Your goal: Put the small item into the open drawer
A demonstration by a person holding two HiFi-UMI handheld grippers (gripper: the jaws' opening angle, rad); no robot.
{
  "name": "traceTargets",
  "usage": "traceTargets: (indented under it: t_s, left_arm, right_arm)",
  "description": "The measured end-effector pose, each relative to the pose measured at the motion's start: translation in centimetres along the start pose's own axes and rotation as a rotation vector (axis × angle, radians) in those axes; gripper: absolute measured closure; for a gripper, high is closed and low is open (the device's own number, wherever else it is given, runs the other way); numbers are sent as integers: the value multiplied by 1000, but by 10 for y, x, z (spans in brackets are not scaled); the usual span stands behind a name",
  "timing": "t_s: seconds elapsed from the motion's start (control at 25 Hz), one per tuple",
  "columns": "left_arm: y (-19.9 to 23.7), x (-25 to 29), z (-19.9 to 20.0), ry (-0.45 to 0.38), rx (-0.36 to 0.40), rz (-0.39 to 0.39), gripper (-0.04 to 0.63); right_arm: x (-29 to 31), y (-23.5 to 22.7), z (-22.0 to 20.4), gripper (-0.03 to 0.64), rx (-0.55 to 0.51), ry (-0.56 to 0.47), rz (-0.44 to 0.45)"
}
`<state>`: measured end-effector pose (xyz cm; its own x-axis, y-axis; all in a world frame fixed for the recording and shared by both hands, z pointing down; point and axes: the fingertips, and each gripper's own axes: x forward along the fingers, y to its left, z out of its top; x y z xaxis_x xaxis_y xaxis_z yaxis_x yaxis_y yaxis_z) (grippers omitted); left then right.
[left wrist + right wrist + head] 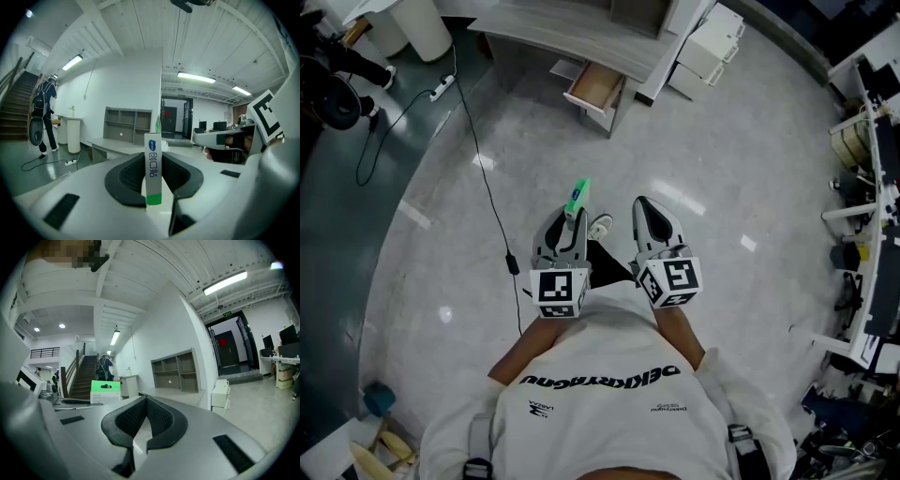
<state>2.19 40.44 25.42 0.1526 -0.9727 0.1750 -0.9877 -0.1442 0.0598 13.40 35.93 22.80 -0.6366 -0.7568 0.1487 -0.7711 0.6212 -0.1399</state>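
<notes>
My left gripper [573,217] is shut on a slim white box with a green end [577,198], the small item, which sticks out forward past the jaws. In the left gripper view the box [153,168] stands upright between the dark pads [129,178]. Beside it, my right gripper [649,208] is shut and empty, its pads [157,420] meeting at the tips. The open drawer [596,86] juts from under a grey desk [572,33] well ahead across the floor. That desk [112,145] also shows beyond the box.
A white cabinet [710,47] stands right of the desk. A black cable [483,178] runs over the floor from a power strip [442,87]. A person [44,115] stands far left by stairs. Cluttered desks [862,187] line the right side.
</notes>
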Motion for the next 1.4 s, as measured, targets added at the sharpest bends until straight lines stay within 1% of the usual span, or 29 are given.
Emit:
traceTargets:
  t_s: [0.24,0.52,0.76,0.92,1.12,1.4]
  left_arm:
    - [42,61,9,22,2,10,499]
    - [79,147,29,43,5,12,497]
    - [107,218,35,64,14,-5,499]
    - [117,267,36,81,21,-29,497]
    - [123,306,32,112,24,-51,498]
    - [124,330,18,159,16,-59,499]
  right_arm:
    - [73,-19,11,586,18,6,7]
    - [163,-59,34,586,32,18,15]
    - [231,-93,39,586,50,35,7]
    - [270,-121,39,586,69,44,-8]
    - [303,-142,30,586,98,71,-15]
    - [319,-152,8,586,135,126,-19]
